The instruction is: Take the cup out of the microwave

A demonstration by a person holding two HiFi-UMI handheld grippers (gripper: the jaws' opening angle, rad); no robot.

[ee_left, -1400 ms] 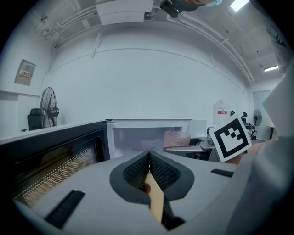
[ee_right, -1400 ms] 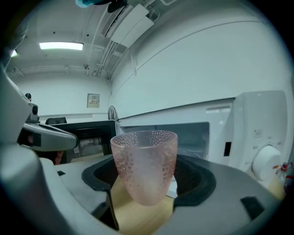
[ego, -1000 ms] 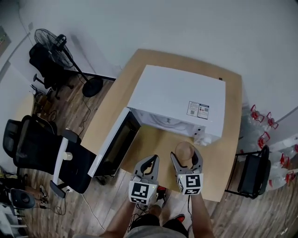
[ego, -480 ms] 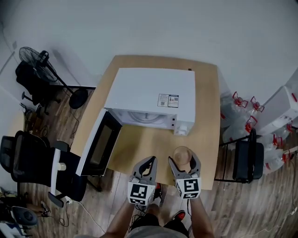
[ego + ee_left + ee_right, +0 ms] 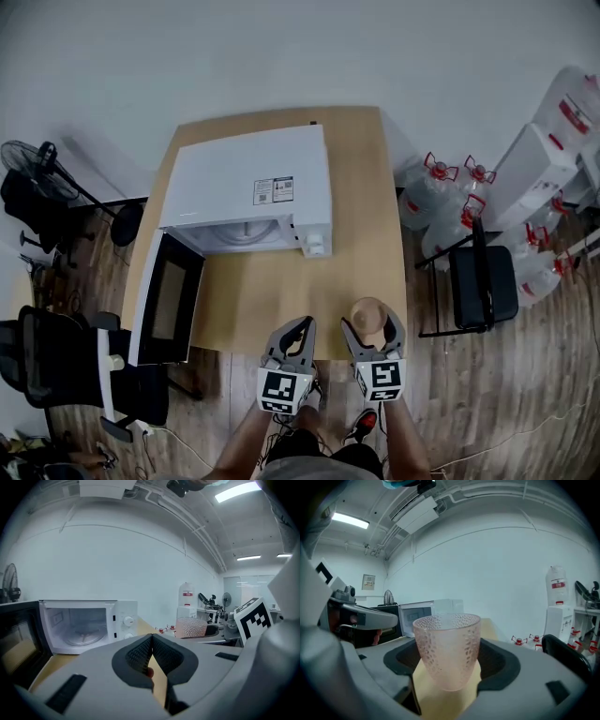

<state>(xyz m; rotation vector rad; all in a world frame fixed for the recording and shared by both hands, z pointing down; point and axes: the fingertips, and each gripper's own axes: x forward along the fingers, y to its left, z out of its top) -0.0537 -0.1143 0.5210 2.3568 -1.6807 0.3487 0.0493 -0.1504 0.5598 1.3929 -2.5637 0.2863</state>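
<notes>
A pink dimpled plastic cup stands upright between the pads of my right gripper, which is shut on it. In the head view the cup and right gripper hover over the front right part of the wooden table, outside the white microwave. The microwave's door hangs open to the left, and its cavity is empty except for the glass turntable. My left gripper sits beside the right one, its jaws shut with nothing in them.
Several water bottles and a black chair stand right of the table. Beyond the open door on the left are a black office chair and a floor fan. The table's front edge is just under both grippers.
The head view has swung, so the microwave now sits further left in frame. The cup in the right gripper is further from the microwave's front corner, nearer the table's front right edge.
</notes>
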